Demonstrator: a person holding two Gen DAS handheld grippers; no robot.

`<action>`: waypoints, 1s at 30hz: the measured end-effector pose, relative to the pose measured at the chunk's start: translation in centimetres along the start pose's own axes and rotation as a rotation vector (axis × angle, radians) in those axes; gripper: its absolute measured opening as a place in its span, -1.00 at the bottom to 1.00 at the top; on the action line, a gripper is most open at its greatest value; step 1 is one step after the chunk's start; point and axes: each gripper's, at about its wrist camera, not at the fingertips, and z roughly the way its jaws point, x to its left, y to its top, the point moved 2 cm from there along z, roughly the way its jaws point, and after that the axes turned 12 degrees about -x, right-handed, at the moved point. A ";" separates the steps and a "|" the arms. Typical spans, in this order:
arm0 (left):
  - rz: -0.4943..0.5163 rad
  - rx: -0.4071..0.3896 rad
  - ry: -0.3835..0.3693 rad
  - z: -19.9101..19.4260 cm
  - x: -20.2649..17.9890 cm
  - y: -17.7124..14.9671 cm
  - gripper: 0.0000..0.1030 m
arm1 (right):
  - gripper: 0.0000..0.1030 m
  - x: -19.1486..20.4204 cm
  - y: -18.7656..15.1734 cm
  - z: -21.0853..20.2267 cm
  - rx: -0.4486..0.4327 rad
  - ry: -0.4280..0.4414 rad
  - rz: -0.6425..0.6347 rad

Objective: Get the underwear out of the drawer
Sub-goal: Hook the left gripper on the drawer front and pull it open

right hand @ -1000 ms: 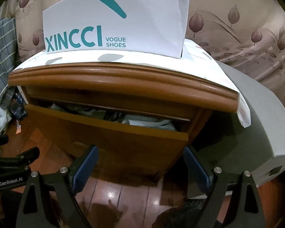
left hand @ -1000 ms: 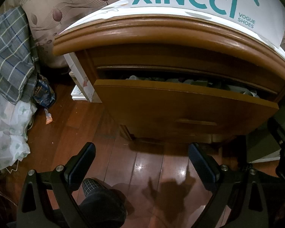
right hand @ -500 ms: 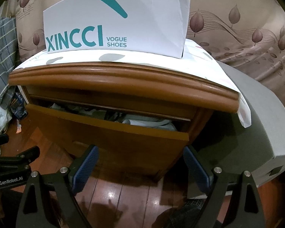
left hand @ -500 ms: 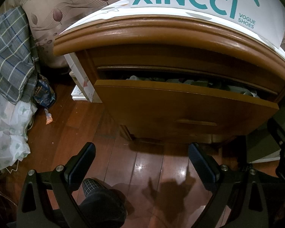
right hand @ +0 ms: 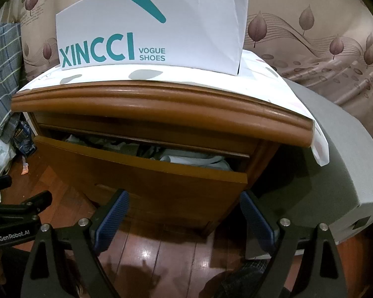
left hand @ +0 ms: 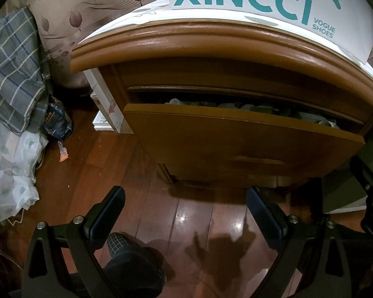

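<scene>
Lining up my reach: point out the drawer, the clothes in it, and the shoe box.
drawer (right hand: 146, 181): right wrist view, on its wooden front panel.
clothes (right hand: 186, 157): right wrist view, on the pale folded fabric.
shoe box (right hand: 186, 32): right wrist view, on its white front face.

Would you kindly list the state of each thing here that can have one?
Drawer: partly pulled out.
Clothes in the drawer: crumpled, untouched.
Left gripper: open, empty, above the floor.
Right gripper: open, empty, before the drawer front.
Shoe box: upright on the nightstand, closed.
</scene>
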 end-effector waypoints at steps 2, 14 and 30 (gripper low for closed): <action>0.001 -0.003 0.003 0.0 0.0 0.0 0.89 | 0.80 0.0 0.1 0.0 0.003 0.001 0.005; -0.308 0.071 -0.197 0.6 2.4 0.4 0.89 | 0.80 -1.2 0.5 0.0 0.007 0.000 0.056; -0.825 0.051 -0.337 5.3 3.7 2.1 0.93 | 0.80 -3.1 1.0 -0.4 0.016 -0.003 0.137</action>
